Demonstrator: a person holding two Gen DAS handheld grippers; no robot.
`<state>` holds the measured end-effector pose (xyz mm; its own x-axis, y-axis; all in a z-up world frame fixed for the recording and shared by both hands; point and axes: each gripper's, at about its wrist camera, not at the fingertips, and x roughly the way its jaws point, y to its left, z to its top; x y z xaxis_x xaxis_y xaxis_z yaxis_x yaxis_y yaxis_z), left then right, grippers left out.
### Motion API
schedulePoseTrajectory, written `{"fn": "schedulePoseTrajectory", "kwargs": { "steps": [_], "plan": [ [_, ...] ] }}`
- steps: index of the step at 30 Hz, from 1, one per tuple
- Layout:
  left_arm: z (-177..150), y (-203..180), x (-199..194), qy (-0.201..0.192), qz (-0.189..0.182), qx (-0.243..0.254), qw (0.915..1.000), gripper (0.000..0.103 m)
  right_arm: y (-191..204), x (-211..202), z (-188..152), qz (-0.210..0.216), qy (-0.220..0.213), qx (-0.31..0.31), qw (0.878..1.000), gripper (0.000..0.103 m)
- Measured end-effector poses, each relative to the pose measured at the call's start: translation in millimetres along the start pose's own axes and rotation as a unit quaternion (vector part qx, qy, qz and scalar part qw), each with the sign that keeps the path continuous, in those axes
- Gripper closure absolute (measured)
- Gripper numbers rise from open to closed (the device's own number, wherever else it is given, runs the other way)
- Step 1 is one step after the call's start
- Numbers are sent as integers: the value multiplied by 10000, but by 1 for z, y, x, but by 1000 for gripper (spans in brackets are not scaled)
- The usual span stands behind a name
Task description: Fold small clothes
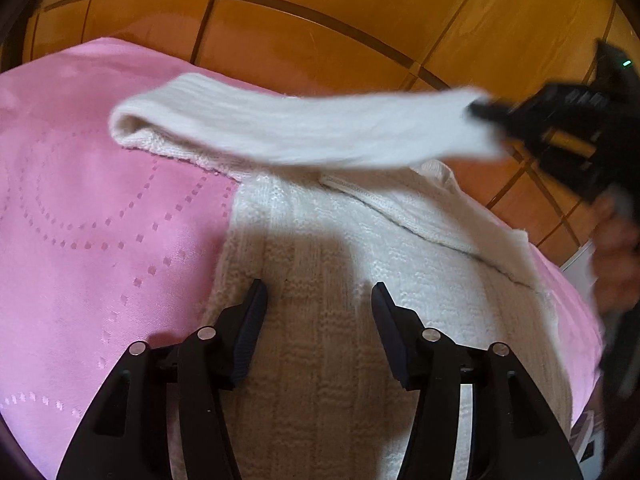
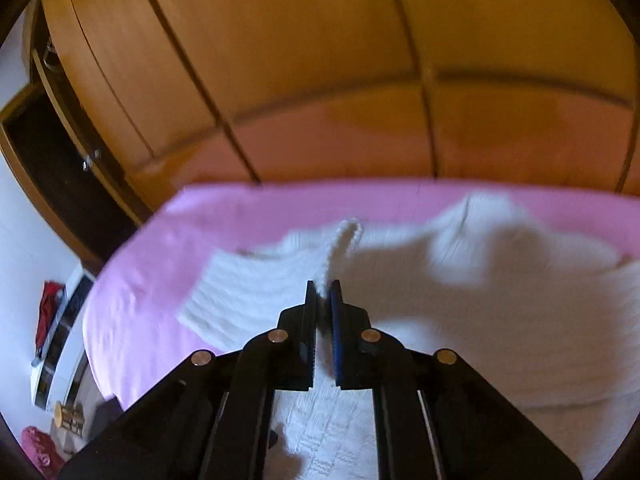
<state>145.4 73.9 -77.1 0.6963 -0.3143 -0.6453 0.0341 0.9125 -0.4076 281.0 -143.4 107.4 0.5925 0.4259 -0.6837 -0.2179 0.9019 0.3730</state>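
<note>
A: Where's the garment?
B: White ribbed knit sweater (image 1: 320, 320) lies flat on the pink dotted bedspread (image 1: 100, 240).
A: Left gripper (image 1: 318, 300)?
B: Spread wide over the sweater body, holding nothing.
A: Right gripper (image 2: 323, 296)?
B: Clamped on the sweater's sleeve (image 1: 280, 128), lifted across, blurry.
</note>
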Motion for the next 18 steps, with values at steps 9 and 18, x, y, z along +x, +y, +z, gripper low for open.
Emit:
{"fn": "schedulePoseTrajectory", "kwargs": {
  "steps": [9,18],
  "plan": [
    [1,-8,5,30,113,134,9998,46,-94,-62,2,-864,-661,707,9915,98],
    [-1,-10,5,46,209,213,9995,46,-193,-54,-44,-1675,-238,1664,9714,98]
  ]
}}
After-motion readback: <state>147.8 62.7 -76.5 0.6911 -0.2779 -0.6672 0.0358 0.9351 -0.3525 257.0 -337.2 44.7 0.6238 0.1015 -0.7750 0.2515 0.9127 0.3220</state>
